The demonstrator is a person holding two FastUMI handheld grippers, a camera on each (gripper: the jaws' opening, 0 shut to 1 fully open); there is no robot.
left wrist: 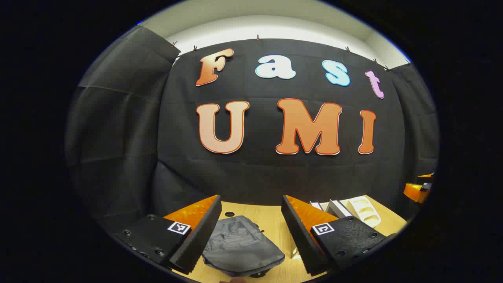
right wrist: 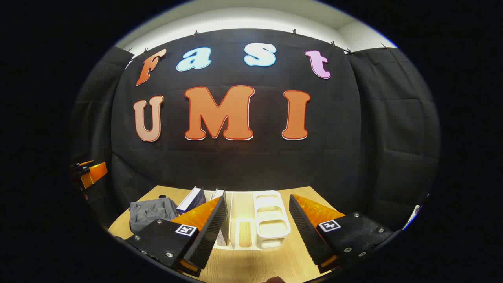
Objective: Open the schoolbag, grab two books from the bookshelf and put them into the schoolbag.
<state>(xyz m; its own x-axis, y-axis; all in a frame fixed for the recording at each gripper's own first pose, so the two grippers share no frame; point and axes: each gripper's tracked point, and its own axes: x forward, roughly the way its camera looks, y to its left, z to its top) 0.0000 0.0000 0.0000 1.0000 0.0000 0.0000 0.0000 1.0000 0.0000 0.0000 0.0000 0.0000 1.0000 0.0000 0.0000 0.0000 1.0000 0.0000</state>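
Note:
A grey schoolbag (left wrist: 240, 247) lies flat on the wooden table (left wrist: 271, 220), below and between the spread fingers of my left gripper (left wrist: 251, 236), which is open and holds nothing. In the right gripper view the schoolbag (right wrist: 151, 212) sits at the left of the table. A white bookshelf (right wrist: 267, 220) stands ahead of my right gripper (right wrist: 257, 232), which is open and empty above the table. Two books (right wrist: 192, 199) lean in the shelf's left slots, partly hidden behind my right gripper's left finger. The bookshelf (left wrist: 363, 210) and books (left wrist: 334, 207) also appear at the right of the left gripper view.
The other gripper (left wrist: 418, 190) shows at the far right edge of the left gripper view, and at the far left edge (right wrist: 88, 173) of the right gripper view. The black cloth wall closes the back of the table (right wrist: 251, 263). A small dark hole (left wrist: 229, 214) marks the tabletop behind the bag.

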